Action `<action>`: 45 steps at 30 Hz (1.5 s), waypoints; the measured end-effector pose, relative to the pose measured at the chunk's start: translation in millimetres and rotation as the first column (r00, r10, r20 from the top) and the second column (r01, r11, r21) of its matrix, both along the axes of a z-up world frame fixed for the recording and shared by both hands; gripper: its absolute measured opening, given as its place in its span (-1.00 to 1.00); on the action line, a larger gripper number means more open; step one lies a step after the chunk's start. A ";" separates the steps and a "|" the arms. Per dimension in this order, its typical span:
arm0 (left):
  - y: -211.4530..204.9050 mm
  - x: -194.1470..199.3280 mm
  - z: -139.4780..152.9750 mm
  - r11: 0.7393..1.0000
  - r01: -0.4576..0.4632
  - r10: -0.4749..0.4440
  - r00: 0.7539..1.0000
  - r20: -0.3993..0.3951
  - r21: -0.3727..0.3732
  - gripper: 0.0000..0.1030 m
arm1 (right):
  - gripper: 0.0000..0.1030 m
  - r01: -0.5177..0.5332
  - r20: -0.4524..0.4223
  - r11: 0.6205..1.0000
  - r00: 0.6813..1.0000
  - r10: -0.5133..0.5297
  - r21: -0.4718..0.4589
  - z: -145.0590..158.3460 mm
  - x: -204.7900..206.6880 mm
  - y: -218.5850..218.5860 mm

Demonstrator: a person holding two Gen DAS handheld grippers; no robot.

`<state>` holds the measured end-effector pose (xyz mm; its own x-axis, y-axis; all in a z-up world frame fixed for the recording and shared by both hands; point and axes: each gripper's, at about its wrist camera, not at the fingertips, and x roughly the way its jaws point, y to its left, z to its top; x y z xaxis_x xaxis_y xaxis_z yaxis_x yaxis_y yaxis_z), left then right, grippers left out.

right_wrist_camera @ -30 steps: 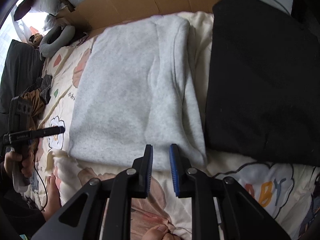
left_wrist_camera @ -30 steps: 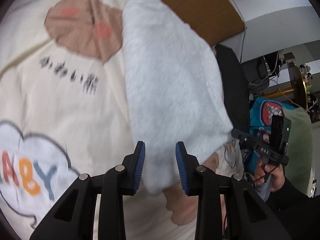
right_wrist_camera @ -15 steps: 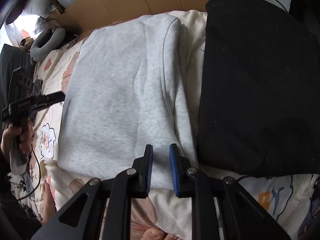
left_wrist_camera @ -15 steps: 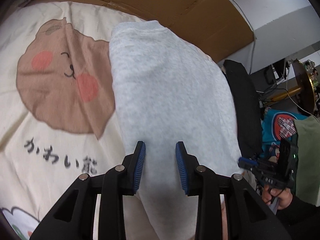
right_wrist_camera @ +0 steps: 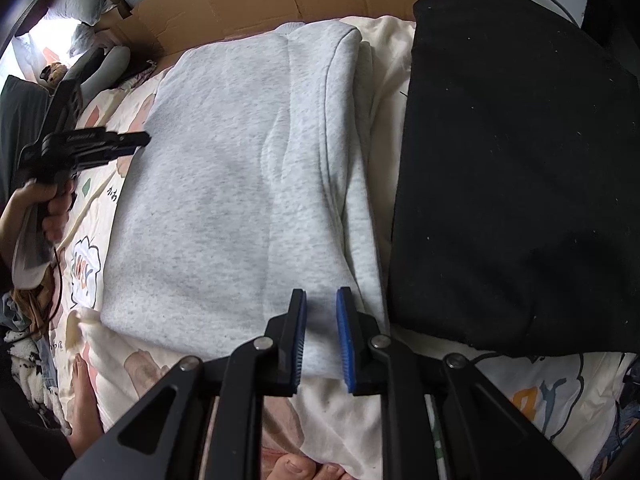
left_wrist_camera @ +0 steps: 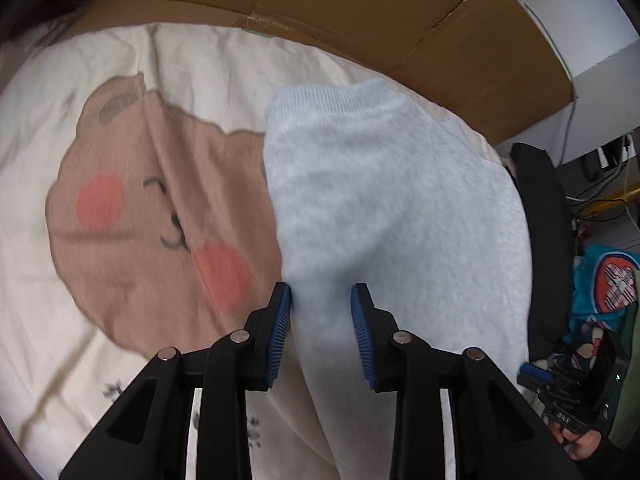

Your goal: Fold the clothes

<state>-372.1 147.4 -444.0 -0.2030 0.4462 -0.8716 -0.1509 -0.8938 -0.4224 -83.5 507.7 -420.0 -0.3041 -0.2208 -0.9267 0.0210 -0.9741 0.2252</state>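
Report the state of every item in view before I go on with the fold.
Grey sweatshirt: partly folded, right side turned in, flat on the sheet.
Black garment: spread flat beside the sweatshirt.
Printed bedsheet: spread out, lightly creased.
Left tongs: open, over the sweatshirt's left edge.
Right tongs: narrowly open, over its near hem.

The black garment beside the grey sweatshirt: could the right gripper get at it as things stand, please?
Probably yes. The right gripper hovers with jaws apart over the grey sweatshirt's near corner, and the black garment lies uncovered right beside it, nothing between them.
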 end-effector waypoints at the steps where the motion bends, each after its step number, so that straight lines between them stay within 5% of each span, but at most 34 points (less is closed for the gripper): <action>1: 1.0 -3.8 -0.4 1.000 0.002 -0.002 1.000 0.001 -0.010 -0.39 | -0.74 0.001 -0.001 1.000 1.000 -0.001 -0.001 -0.1 0.3 -0.2; 10: 8.7 -25.2 24.8 0.998 0.004 -0.007 0.999 -0.051 -0.065 -0.37 | -0.74 0.004 -0.006 1.000 1.000 -0.004 -0.015 -1.2 0.9 1.1; 24: 16.8 -54.5 2.6 0.994 0.036 -0.031 0.999 0.044 -0.107 -0.35 | -0.74 0.011 -0.009 0.999 1.000 -0.011 -0.034 -3.5 1.9 1.9; 33: 10.7 -73.4 39.5 0.992 0.012 -0.012 1.000 -0.004 -0.129 -0.35 | -0.74 0.021 -0.009 0.998 1.000 -0.022 -0.059 -4.3 4.8 6.3; 45: 12.5 -105.4 2.7 0.980 -0.053 0.064 0.997 0.053 -0.191 -0.34 | -0.75 0.025 -0.010 0.998 1.000 -0.025 -0.059 0.1 14.5 20.6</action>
